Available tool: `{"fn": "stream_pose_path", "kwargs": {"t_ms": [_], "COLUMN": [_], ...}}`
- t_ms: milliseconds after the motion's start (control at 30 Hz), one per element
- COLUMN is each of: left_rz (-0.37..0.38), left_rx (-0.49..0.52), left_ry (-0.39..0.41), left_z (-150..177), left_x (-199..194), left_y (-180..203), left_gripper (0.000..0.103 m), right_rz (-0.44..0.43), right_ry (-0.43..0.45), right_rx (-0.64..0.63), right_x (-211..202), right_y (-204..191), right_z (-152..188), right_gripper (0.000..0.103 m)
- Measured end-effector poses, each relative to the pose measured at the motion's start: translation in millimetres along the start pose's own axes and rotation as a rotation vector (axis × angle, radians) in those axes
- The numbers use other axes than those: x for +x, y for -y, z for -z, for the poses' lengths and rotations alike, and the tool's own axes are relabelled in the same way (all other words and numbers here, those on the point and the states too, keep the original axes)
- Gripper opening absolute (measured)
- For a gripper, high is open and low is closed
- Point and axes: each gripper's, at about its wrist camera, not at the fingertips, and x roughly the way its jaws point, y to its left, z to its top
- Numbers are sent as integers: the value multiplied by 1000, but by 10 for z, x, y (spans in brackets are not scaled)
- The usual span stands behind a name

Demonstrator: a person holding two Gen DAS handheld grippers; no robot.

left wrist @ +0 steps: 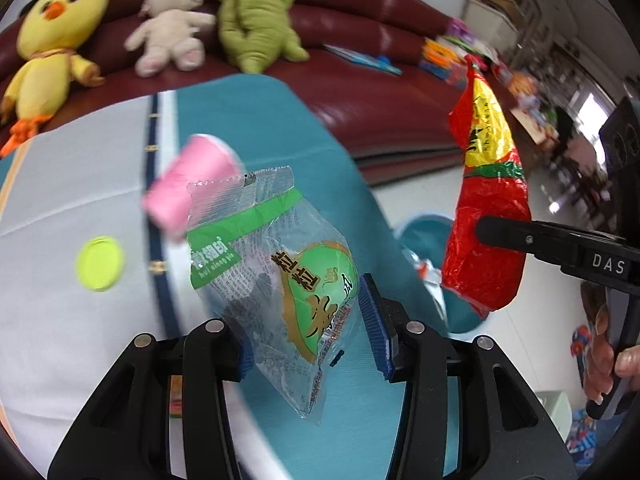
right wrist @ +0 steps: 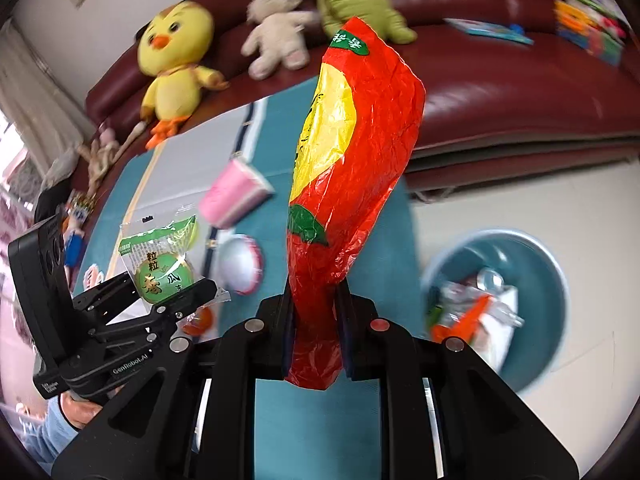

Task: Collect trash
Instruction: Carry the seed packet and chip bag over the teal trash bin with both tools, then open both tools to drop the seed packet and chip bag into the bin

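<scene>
Teal plastic forms the round bin (right wrist: 556, 280) that sits on the pale floor just off the edge of a teal and white mat (left wrist: 60, 320). Inside the bin you can see crumpled clear wrappers, a white piece, an orange scrap and something silvery; the blur hides finer detail. From your left wrist camera only a slice of the same bin (left wrist: 428, 232) shows, partly behind the red bag.

Your right gripper (right wrist: 316, 336) is clenched on a crinkled red and yellow snack bag (right wrist: 352, 152), squeezing its lower end so the bag stands up between the jaws, with the bin to the right of it in the right wrist camera. From the left camera the same bag (left wrist: 488, 216) hangs pinched in your right gripper (left wrist: 480, 232).

Your left gripper (left wrist: 308, 328) holds a clear wrapper with green print (left wrist: 280, 272). Its jaws stand partly apart with the wrapper between them; the left pad touches it, and I cannot tell whether the right pad does. The right camera shows that wrapper (right wrist: 164, 264) raised above the mat in the left gripper (right wrist: 180, 292).

Still on the mat lie a pink paper cup (right wrist: 236, 196) on its side, a white bowl-like lid (right wrist: 240, 264) and a yellow-green disc (left wrist: 100, 258). Behind, a dark red leather sofa (right wrist: 500, 92) carries a yellow chick plush (right wrist: 176, 64), a cream doll (right wrist: 276, 36) and a green plush (right wrist: 356, 0).
</scene>
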Motion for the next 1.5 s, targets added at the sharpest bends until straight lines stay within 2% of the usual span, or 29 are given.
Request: {"fn": "stream_pose_path", "kwargs": {"t_ms": [300, 500, 867, 967, 1033, 1133, 1400, 1500], "left_rz": [56, 69, 84, 76, 69, 48, 9, 6], "left_rx": [140, 219, 285, 300, 301, 307, 319, 316], "left_ry": [-85, -147, -250, -270, -279, -272, -253, -241], "left_z": [-107, -121, -133, -135, -137, -132, -96, -81], "left_x": [472, 837, 1452, 1599, 1667, 1725, 1601, 1512], "left_y": [807, 1242, 1634, 1702, 1725, 1721, 1620, 1584], "left_gripper": [47, 47, 49, 55, 70, 83, 89, 92], "right_rz": [95, 132, 123, 118, 117, 114, 110, 107], "right_ry": [63, 56, 2, -12, -18, -31, -53, -66], "right_rx": [158, 253, 313, 325, 329, 335, 325, 309], "right_x": [-365, -372, -120, -59, -27, 35, 150, 180], "right_y": [992, 1559, 1981, 2052, 2096, 2139, 2144, 2109], "right_z": [317, 538, 657, 651, 651, 651, 600, 599], "right_gripper": [18, 19, 21, 21, 21, 22, 22, 30]}}
